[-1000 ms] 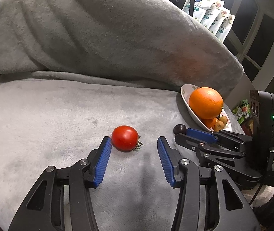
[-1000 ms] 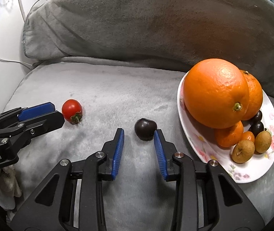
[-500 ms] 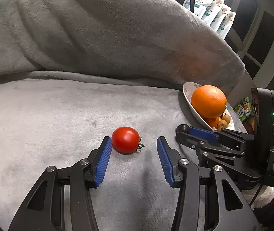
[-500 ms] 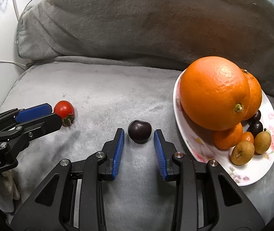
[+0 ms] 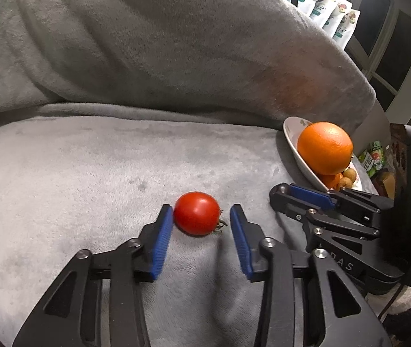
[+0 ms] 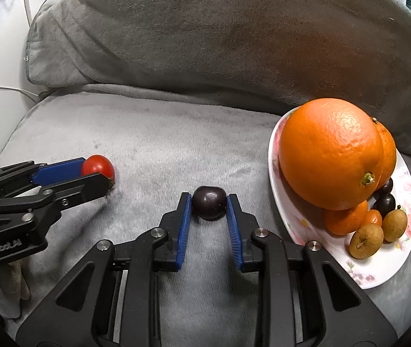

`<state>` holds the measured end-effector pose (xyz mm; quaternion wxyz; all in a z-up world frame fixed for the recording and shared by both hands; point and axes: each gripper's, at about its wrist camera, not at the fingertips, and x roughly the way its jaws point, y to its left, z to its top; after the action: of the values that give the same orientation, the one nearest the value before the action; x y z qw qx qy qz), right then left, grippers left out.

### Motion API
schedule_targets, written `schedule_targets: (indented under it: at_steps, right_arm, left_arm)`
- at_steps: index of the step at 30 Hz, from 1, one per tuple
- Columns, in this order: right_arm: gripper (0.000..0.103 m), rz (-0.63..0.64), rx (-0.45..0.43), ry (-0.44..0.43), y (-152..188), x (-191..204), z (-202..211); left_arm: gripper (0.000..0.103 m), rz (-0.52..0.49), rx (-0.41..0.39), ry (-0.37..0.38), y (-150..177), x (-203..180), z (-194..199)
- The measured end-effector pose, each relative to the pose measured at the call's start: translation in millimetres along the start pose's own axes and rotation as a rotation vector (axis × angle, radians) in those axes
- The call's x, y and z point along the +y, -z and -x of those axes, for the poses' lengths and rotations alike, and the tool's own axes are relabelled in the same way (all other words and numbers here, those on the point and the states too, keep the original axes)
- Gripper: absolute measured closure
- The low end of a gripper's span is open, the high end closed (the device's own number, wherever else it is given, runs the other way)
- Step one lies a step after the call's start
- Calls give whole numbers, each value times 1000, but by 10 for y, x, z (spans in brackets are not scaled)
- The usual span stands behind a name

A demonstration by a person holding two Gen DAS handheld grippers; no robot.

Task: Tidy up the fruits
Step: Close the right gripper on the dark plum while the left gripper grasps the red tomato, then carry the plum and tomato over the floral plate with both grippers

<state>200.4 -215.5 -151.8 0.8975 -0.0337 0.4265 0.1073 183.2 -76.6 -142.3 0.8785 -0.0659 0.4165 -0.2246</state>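
A red tomato [image 5: 196,212] lies on the grey blanket between the tips of my open left gripper [image 5: 202,212]; the left pad touches it. It also shows in the right wrist view [image 6: 98,166]. A dark cherry [image 6: 208,202] lies between the tips of my open right gripper [image 6: 208,204], close to both pads. A white flowered plate [image 6: 297,225] on the right holds a big orange [image 6: 329,153], smaller oranges, dark cherries and brown longans. The plate [image 5: 290,136] and the orange [image 5: 324,147] also show in the left wrist view.
A large grey cushion [image 5: 162,46] rises behind the seat. The right gripper [image 5: 280,192] shows in the left wrist view, the left gripper [image 6: 89,173] in the right wrist view. Snack bags [image 5: 326,5] stand behind the cushion.
Both grippers have moved forward. The tomato now sits between the left fingertips and the cherry between the right fingertips. The left jaws have narrowed a little.
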Motion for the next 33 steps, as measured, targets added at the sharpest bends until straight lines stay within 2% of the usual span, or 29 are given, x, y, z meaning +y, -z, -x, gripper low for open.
schedule_targets:
  at_steps: [2,8,24,33]
  right_arm:
    - [78,4,-4,2,-2,3,-6]
    - [79,5,-16,-8,-1,12,5]
    - [79,-4,-68,-49,122,-81,353]
    - [79,-17,-98,-79,169,-111,556]
  left_arm:
    - [71,1,2,-11,4,8,-10]
    - [71,-8,-11,-23,18,-8,20]
    - [71,-28,-98,-25,-1,-182,323]
    - [71,-27,-118,-15,54,-274,426]
